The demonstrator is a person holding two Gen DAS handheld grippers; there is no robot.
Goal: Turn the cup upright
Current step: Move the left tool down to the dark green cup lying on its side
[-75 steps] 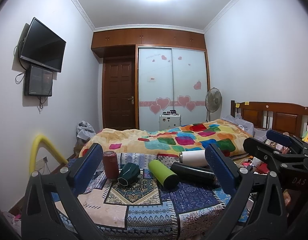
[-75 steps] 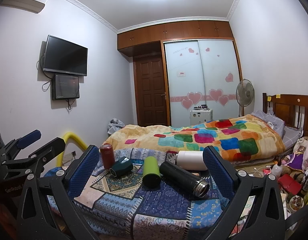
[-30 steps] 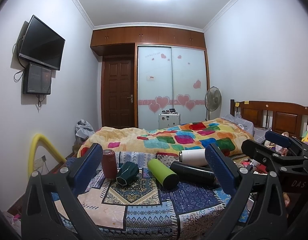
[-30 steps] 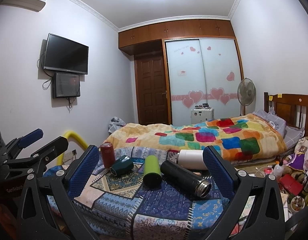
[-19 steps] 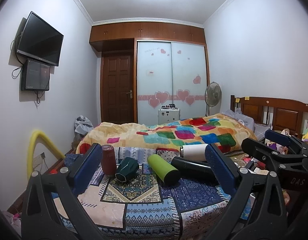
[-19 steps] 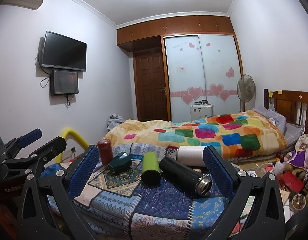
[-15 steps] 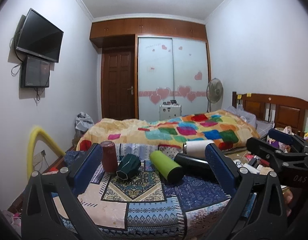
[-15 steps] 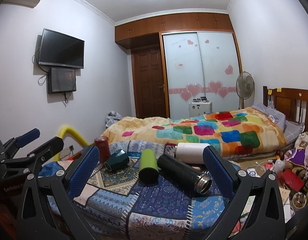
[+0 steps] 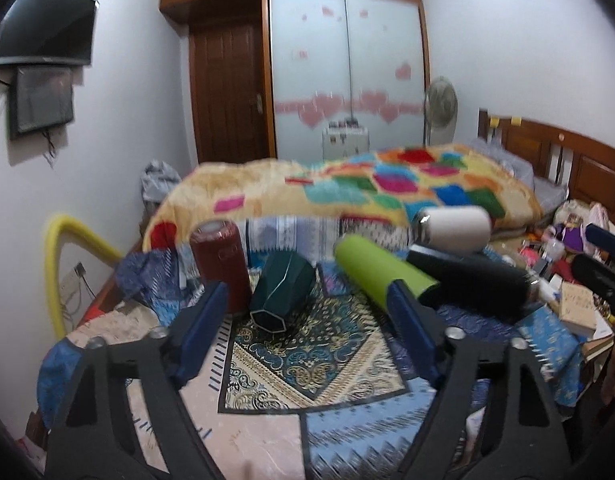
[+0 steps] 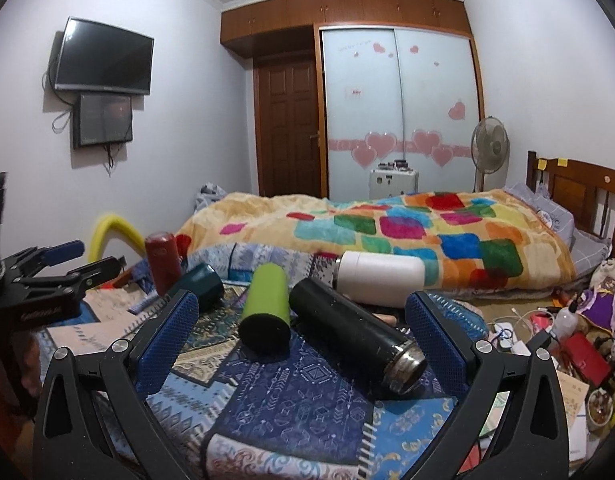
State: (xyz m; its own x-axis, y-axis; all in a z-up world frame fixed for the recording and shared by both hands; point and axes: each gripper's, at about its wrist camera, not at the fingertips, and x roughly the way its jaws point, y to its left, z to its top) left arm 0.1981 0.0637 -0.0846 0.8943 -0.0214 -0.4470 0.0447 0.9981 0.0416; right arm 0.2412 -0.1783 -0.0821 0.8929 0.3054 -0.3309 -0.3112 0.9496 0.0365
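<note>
On a patterned cloth (image 9: 319, 364) lie a dark green faceted cup (image 9: 282, 292), a lime green cup (image 9: 381, 276), a black flask (image 9: 473, 284) and a white flask (image 9: 453, 229), all on their sides. A dark red cup (image 9: 221, 264) stands upright at the left. My left gripper (image 9: 307, 336) is open and empty, just in front of the dark green cup. My right gripper (image 10: 301, 332) is open and empty, its pads either side of the lime cup (image 10: 265, 304) and black flask (image 10: 355, 328). The dark green cup (image 10: 199, 284) and red cup (image 10: 162, 262) show at its left.
A bed with a colourful blanket (image 10: 387, 232) lies behind the table. Clutter and cables (image 10: 563, 332) cover the floor at the right. A yellow foam tube (image 9: 63, 256) arches at the left. The left gripper also shows in the right wrist view (image 10: 55, 276).
Both grippers have moved forward and lower toward the table, so the cups look larger. The left view is motion-blurred. No cup has moved.
</note>
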